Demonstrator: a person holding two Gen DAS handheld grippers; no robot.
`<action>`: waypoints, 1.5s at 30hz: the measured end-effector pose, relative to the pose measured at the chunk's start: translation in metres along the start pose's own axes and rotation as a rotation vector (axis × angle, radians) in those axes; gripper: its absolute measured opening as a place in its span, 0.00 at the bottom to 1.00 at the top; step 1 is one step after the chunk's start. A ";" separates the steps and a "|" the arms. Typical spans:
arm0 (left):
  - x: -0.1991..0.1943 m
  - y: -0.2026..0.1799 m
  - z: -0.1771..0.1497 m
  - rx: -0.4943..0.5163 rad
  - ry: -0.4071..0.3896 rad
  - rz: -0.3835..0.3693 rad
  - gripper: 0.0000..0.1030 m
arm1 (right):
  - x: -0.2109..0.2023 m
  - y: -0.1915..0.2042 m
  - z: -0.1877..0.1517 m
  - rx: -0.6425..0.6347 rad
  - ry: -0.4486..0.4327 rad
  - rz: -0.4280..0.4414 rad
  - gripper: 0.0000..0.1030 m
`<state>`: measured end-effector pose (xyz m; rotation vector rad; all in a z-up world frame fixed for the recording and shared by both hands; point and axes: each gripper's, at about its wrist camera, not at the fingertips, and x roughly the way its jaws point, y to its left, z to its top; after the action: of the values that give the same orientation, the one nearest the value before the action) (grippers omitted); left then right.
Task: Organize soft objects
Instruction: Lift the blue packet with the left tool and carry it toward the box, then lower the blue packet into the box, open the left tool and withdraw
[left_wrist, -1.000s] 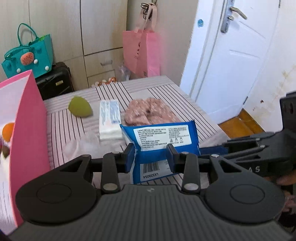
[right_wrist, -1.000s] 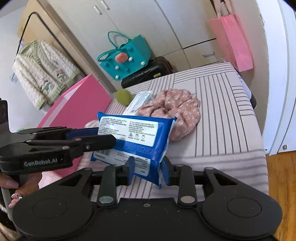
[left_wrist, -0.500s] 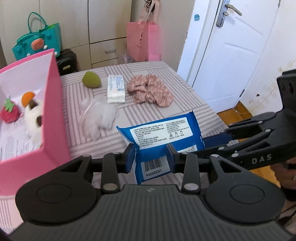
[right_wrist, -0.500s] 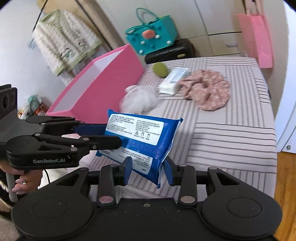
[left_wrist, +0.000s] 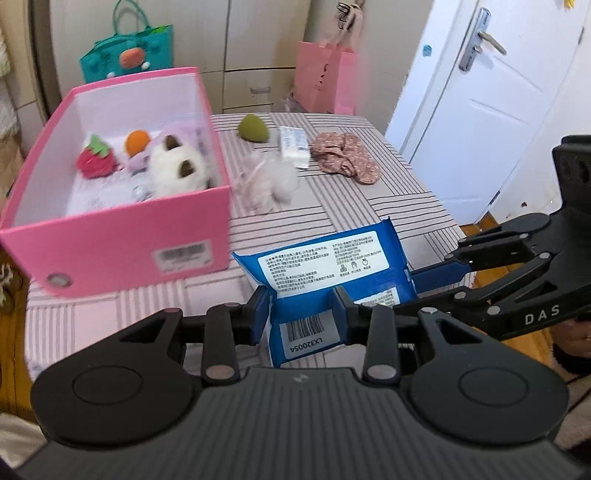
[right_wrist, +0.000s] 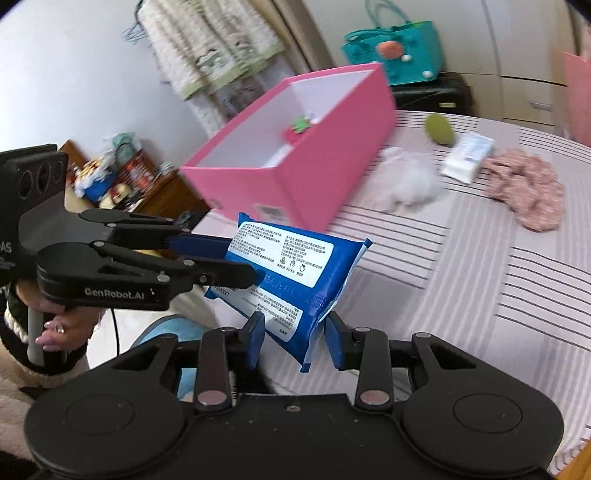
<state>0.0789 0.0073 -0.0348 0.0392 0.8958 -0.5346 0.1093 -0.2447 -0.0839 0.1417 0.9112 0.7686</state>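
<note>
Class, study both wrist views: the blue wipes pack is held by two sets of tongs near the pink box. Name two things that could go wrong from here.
1. The blue wipes pack hangs between the left tongs and right tongs; uneven release could twist or drop it.
2. The pink box already holds a white plush and strawberry toy; the pack might land on them.

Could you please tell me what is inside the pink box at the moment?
The pink box holds a red strawberry plush, an orange ball, a white fluffy toy and pale printed packaging beneath them. Its near wall hides the nearest floor strip.
</note>
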 end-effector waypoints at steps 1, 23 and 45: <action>-0.006 0.005 -0.001 -0.009 0.001 -0.001 0.34 | 0.001 0.005 0.002 -0.006 0.006 0.011 0.40; -0.086 0.080 0.031 -0.038 -0.166 0.154 0.34 | 0.034 0.073 0.103 -0.166 -0.122 0.089 0.36; 0.014 0.156 0.091 -0.052 -0.176 0.325 0.34 | 0.149 0.035 0.172 -0.070 -0.066 -0.007 0.33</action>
<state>0.2240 0.1137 -0.0170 0.0874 0.7130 -0.2074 0.2756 -0.0870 -0.0606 0.1015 0.8209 0.7836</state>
